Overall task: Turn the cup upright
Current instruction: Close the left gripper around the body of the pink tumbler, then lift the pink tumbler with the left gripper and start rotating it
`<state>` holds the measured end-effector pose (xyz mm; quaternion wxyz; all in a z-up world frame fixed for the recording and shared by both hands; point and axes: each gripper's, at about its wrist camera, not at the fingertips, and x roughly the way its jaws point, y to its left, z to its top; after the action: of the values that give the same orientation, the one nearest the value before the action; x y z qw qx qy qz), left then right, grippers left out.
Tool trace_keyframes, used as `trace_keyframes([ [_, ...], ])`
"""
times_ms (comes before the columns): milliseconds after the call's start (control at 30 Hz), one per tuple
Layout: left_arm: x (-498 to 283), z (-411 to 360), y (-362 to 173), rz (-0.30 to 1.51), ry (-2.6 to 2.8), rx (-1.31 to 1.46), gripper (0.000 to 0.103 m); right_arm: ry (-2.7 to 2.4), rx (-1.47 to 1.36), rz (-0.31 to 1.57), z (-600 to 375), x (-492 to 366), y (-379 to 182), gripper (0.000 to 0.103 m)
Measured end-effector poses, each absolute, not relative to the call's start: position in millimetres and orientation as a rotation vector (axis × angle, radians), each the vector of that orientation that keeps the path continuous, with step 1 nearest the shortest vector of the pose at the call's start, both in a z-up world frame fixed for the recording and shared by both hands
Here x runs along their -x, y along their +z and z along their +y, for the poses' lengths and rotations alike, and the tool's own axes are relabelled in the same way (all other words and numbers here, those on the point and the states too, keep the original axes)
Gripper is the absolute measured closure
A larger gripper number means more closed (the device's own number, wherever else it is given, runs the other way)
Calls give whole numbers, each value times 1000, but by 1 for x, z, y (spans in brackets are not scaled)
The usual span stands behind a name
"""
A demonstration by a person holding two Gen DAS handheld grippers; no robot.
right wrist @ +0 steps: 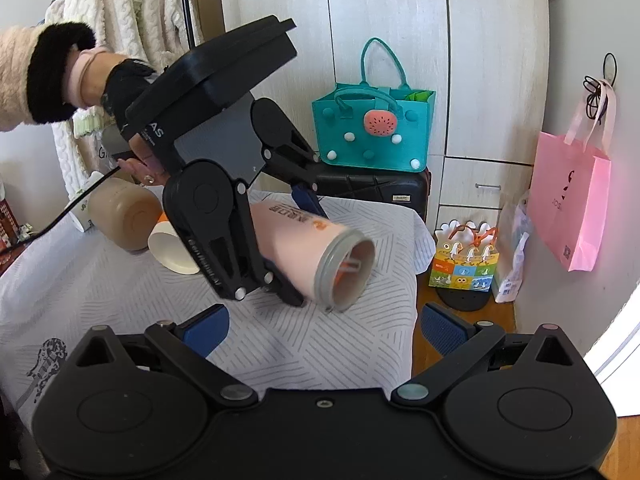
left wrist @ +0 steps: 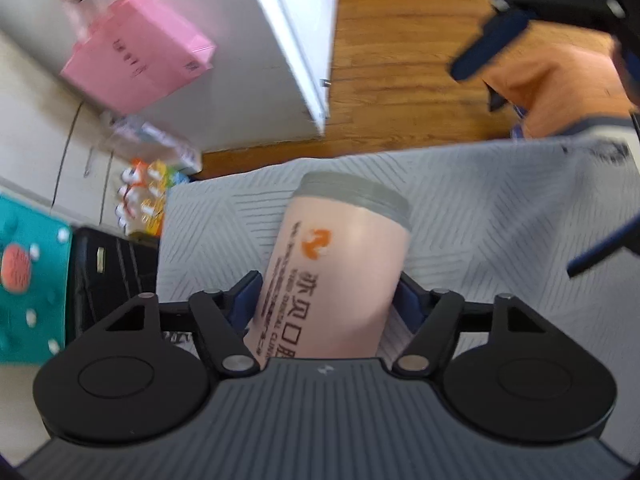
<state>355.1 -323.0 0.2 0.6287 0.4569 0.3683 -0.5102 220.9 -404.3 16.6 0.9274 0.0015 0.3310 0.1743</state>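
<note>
A pale pink cup (left wrist: 340,264) with a grey rim and orange print is held between the blue pads of my left gripper (left wrist: 326,300), which is shut on its body. In the right wrist view the cup (right wrist: 312,248) is lifted above the table and tilted, its open mouth facing toward the camera and slightly down. The left gripper (right wrist: 296,248) grips it from behind. My right gripper (right wrist: 324,328) is open and empty, nearer the camera, below and in front of the cup's mouth. It shows at the upper right of the left wrist view (left wrist: 532,128).
The table is covered by a white patterned cloth (right wrist: 120,304). A brown jar (right wrist: 120,216) and a white paper cup (right wrist: 172,248) lie on their sides at the back left. A teal bag (right wrist: 372,128) on a black case, a pink bag (right wrist: 572,200) and white cupboards stand behind.
</note>
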Motion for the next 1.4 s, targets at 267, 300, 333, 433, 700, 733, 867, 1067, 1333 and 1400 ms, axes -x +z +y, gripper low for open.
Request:
trace_keyframes([
  [267,-348,-298,8,901,-1016,-746,39,390,-43,664,-402,-213,14,0],
  [300,-344,-293,10,904,-1017,-722,40,394,-52,664,-402,-212,13,0],
  [333,-340,-287,13,902,-1009,-700,40,397,-60,665,-402,-212,13,0],
  [433,-332,-276,24,919,-995,-641,41,403,-74,668,-401,-211,13,0],
  [700,-321,-261,37,996,-931,-560,42,412,-85,648,-391,-193,16,0],
  [733,-320,-260,37,1008,-931,-557,42,414,-87,645,-389,-191,16,0],
  [867,-313,-252,37,1034,-917,-527,42,438,-88,640,-381,-185,17,0],
  [1067,-307,-243,33,1094,-916,-466,42,478,-98,642,-367,-180,15,0],
  [1333,-309,-254,14,1163,-950,-463,42,463,-139,680,-357,-172,8,0],
  [1400,-308,-254,11,1174,-955,-462,42,463,-157,686,-356,-171,6,0],
])
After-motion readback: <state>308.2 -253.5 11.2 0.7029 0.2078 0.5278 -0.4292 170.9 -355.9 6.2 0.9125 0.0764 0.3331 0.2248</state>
